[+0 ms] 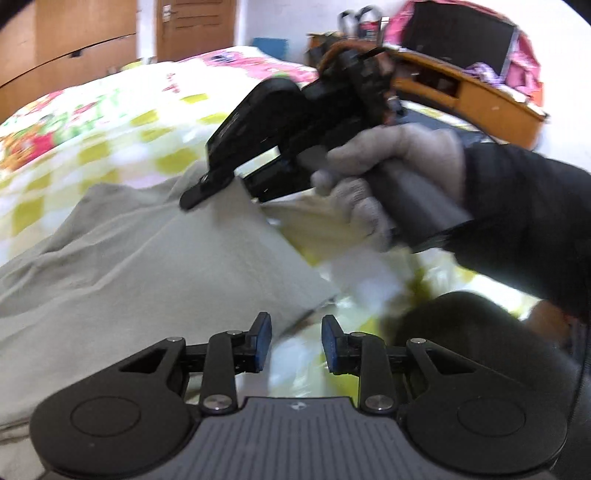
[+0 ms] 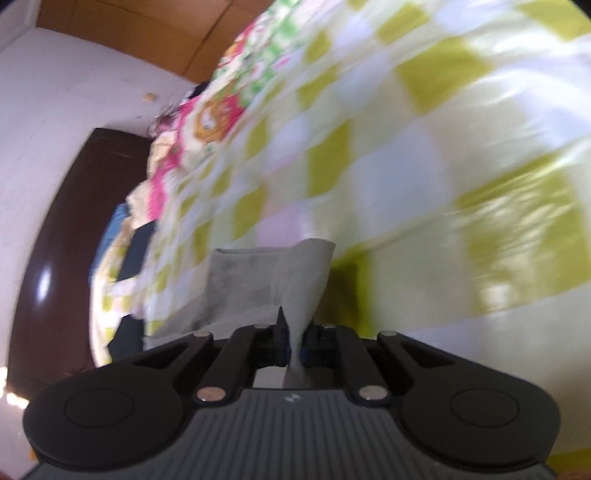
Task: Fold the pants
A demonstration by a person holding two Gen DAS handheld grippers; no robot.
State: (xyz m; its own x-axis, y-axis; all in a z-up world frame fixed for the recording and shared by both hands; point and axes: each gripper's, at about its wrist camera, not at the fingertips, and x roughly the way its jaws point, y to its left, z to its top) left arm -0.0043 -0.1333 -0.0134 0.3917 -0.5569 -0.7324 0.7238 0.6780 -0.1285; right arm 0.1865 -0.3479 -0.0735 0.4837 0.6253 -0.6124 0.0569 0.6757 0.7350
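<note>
The grey-beige pants [image 1: 140,266] lie on a bed with a yellow-checked floral sheet [image 1: 110,122]. My left gripper [image 1: 295,341] is open and empty, just above the pants' near edge. The right gripper shows in the left wrist view [image 1: 225,184], held by a gloved hand [image 1: 388,173], with its fingers on a raised corner of the pants. In the right wrist view my right gripper [image 2: 293,341] is shut on a fold of the pants [image 2: 280,280], lifted over the sheet [image 2: 443,184]. Both views are motion-blurred.
A wooden wardrobe [image 1: 66,48] and door [image 1: 195,26] stand behind the bed. An orange wooden bed frame [image 1: 480,99] and a pink bag [image 1: 517,48] are at the right. A dark wooden headboard [image 2: 74,240] and white wall [image 2: 55,92] are left in the right wrist view.
</note>
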